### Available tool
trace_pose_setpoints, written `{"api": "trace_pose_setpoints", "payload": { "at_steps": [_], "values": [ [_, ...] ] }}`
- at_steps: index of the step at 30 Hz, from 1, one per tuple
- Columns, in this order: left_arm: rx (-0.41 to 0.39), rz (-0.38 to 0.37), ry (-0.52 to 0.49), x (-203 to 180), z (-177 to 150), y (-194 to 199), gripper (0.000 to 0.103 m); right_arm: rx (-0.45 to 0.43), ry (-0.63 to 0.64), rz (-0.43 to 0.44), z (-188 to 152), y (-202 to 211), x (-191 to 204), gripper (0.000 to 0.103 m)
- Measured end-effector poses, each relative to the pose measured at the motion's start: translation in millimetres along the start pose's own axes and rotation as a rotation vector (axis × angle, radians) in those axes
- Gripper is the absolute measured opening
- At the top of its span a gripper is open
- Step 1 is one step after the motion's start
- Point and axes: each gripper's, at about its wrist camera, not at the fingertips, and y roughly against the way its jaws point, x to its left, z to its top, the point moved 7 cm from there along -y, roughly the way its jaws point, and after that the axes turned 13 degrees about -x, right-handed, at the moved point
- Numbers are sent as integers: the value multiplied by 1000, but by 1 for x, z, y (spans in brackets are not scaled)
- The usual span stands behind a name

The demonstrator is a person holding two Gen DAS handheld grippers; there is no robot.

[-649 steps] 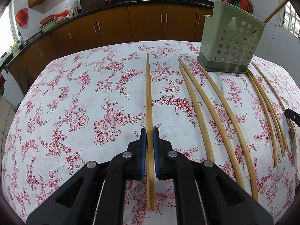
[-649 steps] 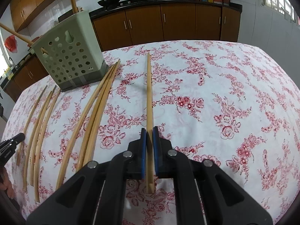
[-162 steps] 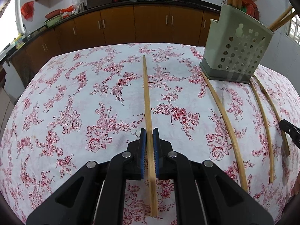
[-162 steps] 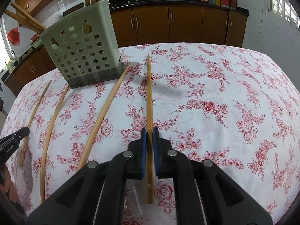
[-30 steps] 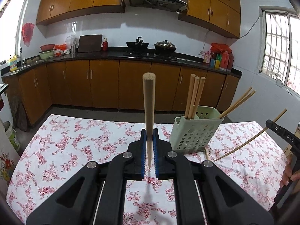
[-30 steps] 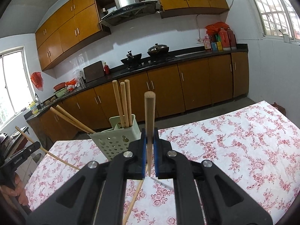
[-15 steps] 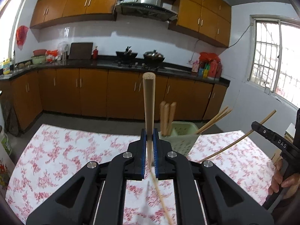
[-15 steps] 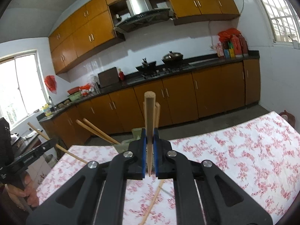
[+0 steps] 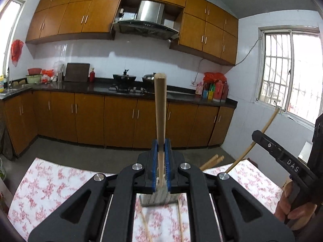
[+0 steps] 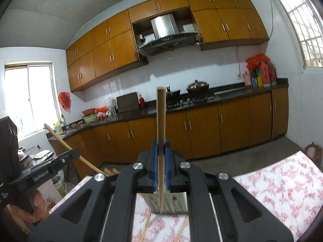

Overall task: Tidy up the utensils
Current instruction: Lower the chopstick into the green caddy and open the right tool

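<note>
Two chopsticks, each upright. Left hand-held gripper [image 9: 160,157] clenched on a chopstick [image 9: 160,109], high above the holder [image 9: 154,198] on the tabletop [image 9: 48,183]; right hand-held gripper [image 10: 160,157] clenched on a second chopstick [image 10: 161,125], likewise above the holder. Two more lie loose before the holder. Step: carrying to holder. Next likely: lower the tips into its openings, then release.
</note>
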Motion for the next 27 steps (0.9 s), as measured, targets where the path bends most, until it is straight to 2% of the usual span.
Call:
{"api": "trace_pose_setpoints", "payload": {
  "at_steps": [3, 11, 16, 27],
  "values": [
    [-17, 11, -16, -5, 4, -13, 8, -15, -4, -14, 6, -19, -3, 8],
    [37, 39, -9, -1, -18, -45, 8, -67, 1, -56, 8, -69, -15, 8],
    [70, 44, -18, -1, -38, -59, 8, -42, 20, -77, -21, -93, -18, 8],
    [115, 60, -13, 6, -60, -72, 8, 40, 14, -79, -70, -107, -17, 8]
  ]
}}
